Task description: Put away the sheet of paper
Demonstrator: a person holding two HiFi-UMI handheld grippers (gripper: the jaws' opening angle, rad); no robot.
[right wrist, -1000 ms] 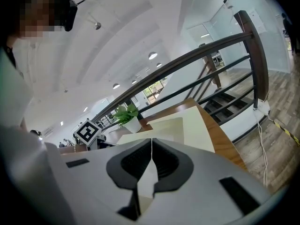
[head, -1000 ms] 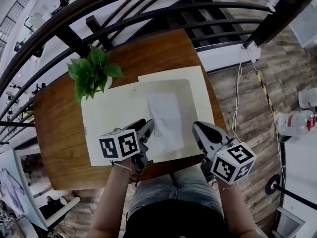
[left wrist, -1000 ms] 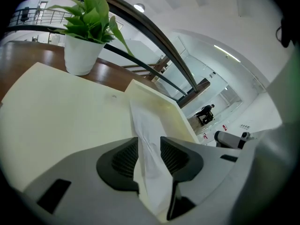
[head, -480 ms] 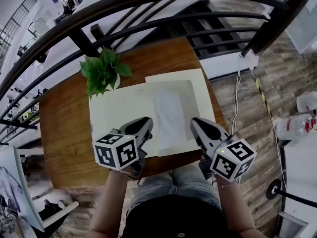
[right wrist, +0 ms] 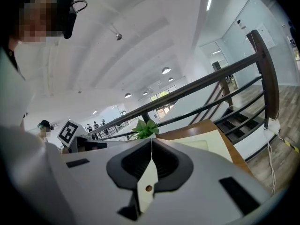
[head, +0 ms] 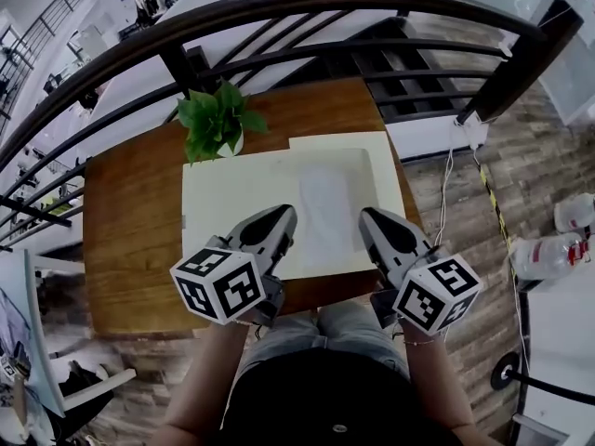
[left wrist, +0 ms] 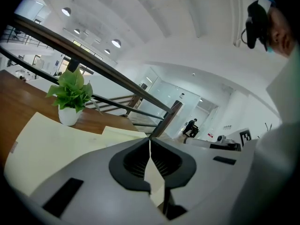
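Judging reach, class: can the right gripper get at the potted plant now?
Probably yes: only flat paper lies between the right gripper and the potted plant, though its jaws are shut.

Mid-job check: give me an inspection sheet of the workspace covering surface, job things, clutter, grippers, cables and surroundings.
Surface: wooden table, with bare wood at its left.
Job's things: paper, a pale sheet lying flat on the cream sheets, not gripped.
Clutter: plant in a white pot by the cream sheets' far left corner.
Grippers: left gripper jaws have just closed, nothing between them; right gripper jaws together, empty. Both are over the table's near edge.
Cables: white cable on the floor right of the table.
Surroundings: dark railing beyond the table; bottles at far right.
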